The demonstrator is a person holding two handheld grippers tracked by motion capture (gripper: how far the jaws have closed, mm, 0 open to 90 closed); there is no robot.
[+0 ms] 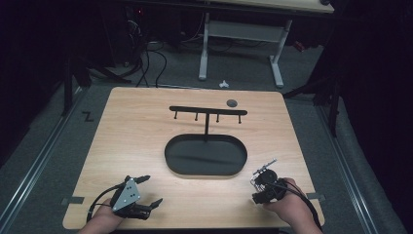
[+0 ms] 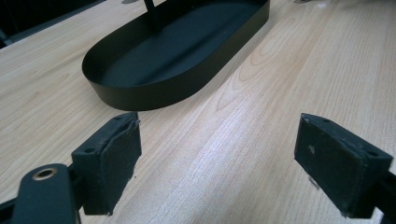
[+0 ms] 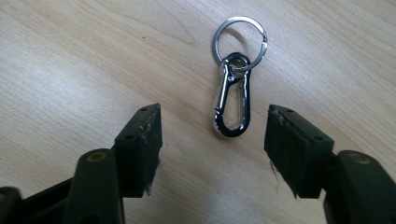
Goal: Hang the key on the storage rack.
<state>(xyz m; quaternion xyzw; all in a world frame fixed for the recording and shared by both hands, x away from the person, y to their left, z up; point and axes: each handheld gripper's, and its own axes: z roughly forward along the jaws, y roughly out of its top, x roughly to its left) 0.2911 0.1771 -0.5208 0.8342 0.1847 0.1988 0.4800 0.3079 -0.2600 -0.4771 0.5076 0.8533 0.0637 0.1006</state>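
Carabiner (image 3: pixel 231 106) lengthwise between jaws, ring (image 3: pixel 240 40) end away (flat).

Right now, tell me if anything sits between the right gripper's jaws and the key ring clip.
Nothing visible does. The right gripper has its jaws open over bare table, and the key ring clip lies flat just ahead of the gap.
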